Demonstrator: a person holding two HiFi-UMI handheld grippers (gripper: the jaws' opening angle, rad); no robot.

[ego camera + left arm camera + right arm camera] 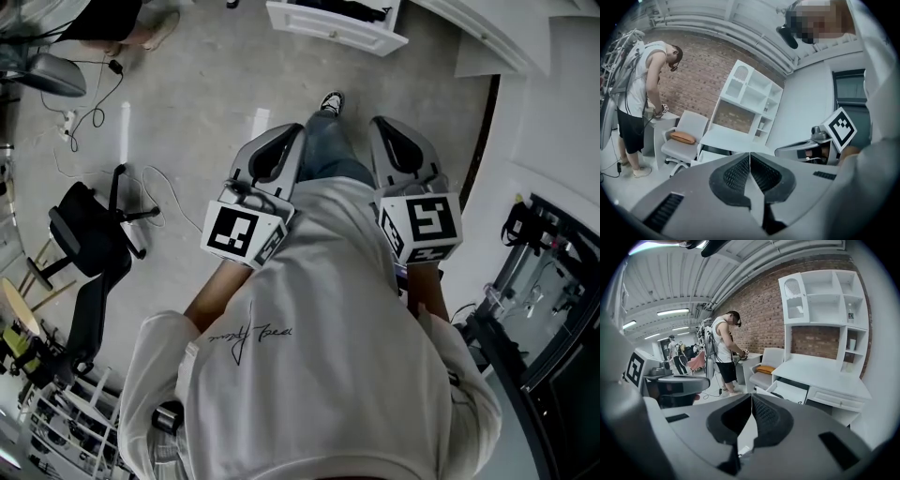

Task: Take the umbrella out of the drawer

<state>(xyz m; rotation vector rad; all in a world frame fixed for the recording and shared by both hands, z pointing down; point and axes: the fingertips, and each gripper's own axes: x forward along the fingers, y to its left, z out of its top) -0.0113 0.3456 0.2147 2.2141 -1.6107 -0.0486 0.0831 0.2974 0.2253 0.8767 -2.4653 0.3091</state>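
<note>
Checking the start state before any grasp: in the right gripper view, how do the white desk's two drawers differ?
The left drawer is pulled out; the right drawer is shut flush. The left drawer shows a dark inside, contents unclear; the right drawer shows only its front with a small knob. Both are white and sit under the same desktop.

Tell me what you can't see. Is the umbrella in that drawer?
Umbrella: I can't make it out in any view.
Head view: the drawer is cut off by the top edge; only something dark shows inside.
Right gripper view: the drawer is far, and its front wall hides the inside.
Left gripper view: the left hand-held gripper covers most of the drawer.
</note>
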